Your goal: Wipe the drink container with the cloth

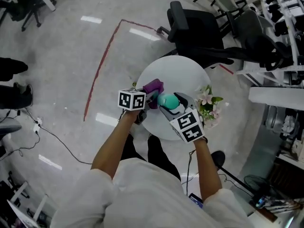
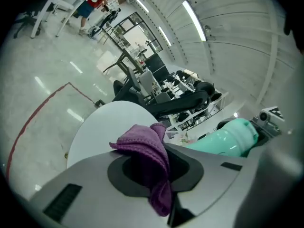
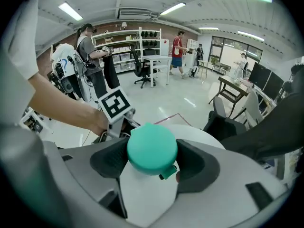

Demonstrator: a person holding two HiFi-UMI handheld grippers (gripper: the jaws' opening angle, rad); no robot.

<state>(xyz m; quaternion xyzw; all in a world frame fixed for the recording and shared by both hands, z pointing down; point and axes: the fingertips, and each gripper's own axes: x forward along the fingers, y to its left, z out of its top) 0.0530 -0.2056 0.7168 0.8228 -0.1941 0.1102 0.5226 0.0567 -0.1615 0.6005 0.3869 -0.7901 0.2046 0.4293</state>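
A teal drink container [image 1: 167, 100] is held above the round white table [image 1: 161, 70], with my right gripper [image 1: 174, 104] shut on it. In the right gripper view the container's teal lid [image 3: 152, 148] sits squeezed between both pads. My left gripper [image 1: 152, 98] is shut on a purple cloth [image 1: 154, 86], just left of the container. In the left gripper view the bunched cloth [image 2: 148, 151] hangs from the jaws, and the container [image 2: 229, 137] lies close on the right, apart from the cloth. The left gripper's marker cube [image 3: 115, 104] shows behind the lid.
A small bunch of pink and white flowers [image 1: 209, 106] stands at the table's right edge. Black office chairs [image 1: 194, 30] crowd the far side of the table. Red tape [image 1: 102, 63] marks the floor at left. Several people stand by shelves [image 3: 90, 56] in the background.
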